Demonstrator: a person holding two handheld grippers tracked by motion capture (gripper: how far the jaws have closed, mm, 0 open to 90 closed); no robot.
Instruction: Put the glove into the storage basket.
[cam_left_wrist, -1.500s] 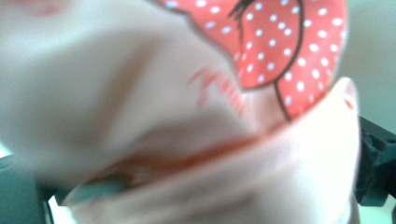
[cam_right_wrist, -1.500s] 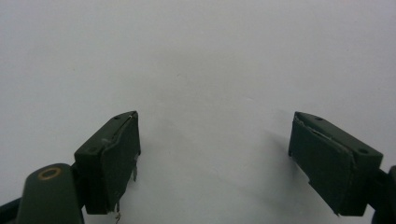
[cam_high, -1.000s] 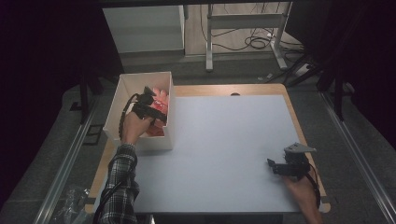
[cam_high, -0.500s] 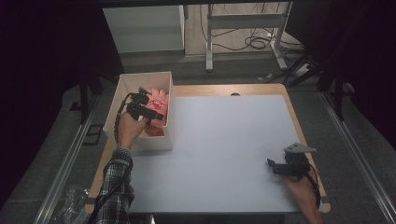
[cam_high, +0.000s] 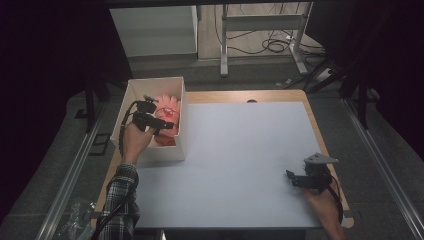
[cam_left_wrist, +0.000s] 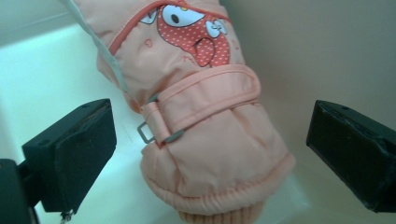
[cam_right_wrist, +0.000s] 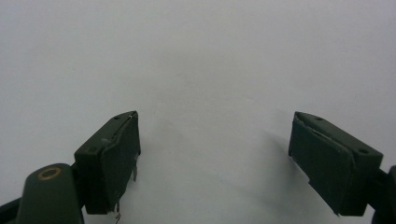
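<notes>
A peach-pink child's mitten (cam_left_wrist: 201, 121) with a cartoon face, a strap and a buckle lies inside a white box (cam_high: 131, 95) at the table's left edge. My left gripper (cam_high: 162, 125) reaches into the box over the mitten (cam_high: 167, 107). Its jaws stand open on either side of the mitten's cuff (cam_left_wrist: 219, 212), not touching it. My right gripper (cam_high: 295, 179) rests open over the bare white tabletop (cam_right_wrist: 201, 60) near the front right corner, with nothing between its fingers (cam_right_wrist: 114, 158).
The white mat (cam_high: 240, 150) covers most of the wooden table (cam_high: 300, 95). Behind the table stand a white cabinet (cam_high: 155, 30) and a metal frame (cam_high: 260, 22) with cables on the floor. Rails run along both sides.
My left gripper has dropped lower into the box, closer to the mitten. The right gripper has stayed in place.
</notes>
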